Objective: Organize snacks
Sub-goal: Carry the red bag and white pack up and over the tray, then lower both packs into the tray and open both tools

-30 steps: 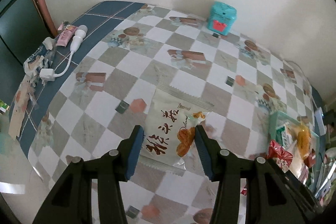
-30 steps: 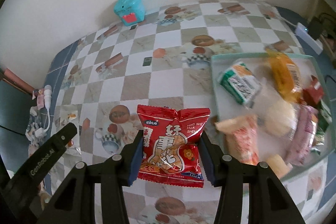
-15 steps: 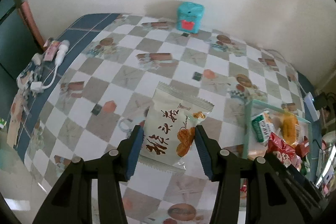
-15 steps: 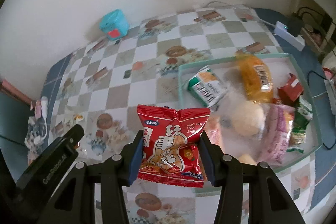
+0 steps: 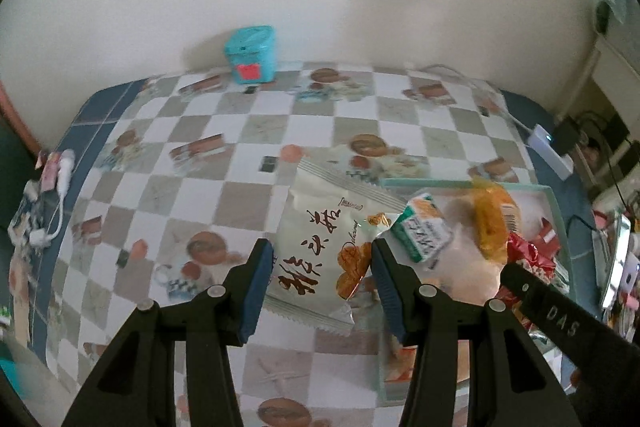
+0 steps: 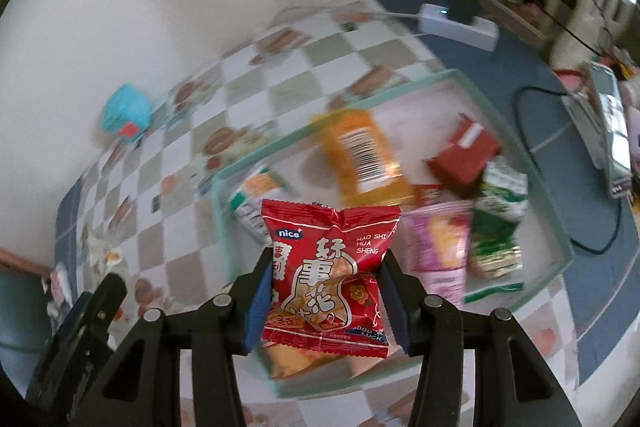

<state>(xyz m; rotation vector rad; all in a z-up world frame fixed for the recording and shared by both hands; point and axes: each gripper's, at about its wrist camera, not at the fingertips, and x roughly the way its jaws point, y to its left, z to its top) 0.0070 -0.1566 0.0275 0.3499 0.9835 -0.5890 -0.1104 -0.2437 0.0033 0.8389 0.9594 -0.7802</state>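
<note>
Over the counter (image 5: 248, 123): both my hand-held grippers are aloft, each carrying one packet.
Left hand-held gripper (image 5: 320, 279): clamped on the white snack packet (image 5: 320, 247), blue pads pressed on its two sides; packet hangs clear of the checked cloth.
Right hand-held gripper (image 6: 324, 291): clamped on the red snack packet (image 6: 328, 267), pinched at its waist; packet hangs above the near end of the tray (image 6: 508, 111).
Change noted: a second ago the tray sat at the far right edge of my left view and to the right of my right view. Now it lies just right of the white packet in the left view and directly under the red packet in the right view. Both grips are unaltered.
Meaning for task: my judgement is that both packets are in transit to the tray; the red one is about ready to be lowered, and the white one is only reaching the tray's left rim.
Tray contents: green-and-orange packet (image 5: 424, 231), orange packet (image 6: 360, 151), red box (image 6: 464, 155), pink packet (image 6: 436, 251), green packet (image 6: 496, 227). Crowded; free space is mostly near the left rim.
Left view only: teal box (image 5: 251, 54) by the wall, white cable (image 5: 60, 195) on the left edge, and my right gripper's arm entering at the lower right.
Right view only: full tray interior, white power strip (image 6: 456, 23) beyond it. Heavy blur here.
</note>
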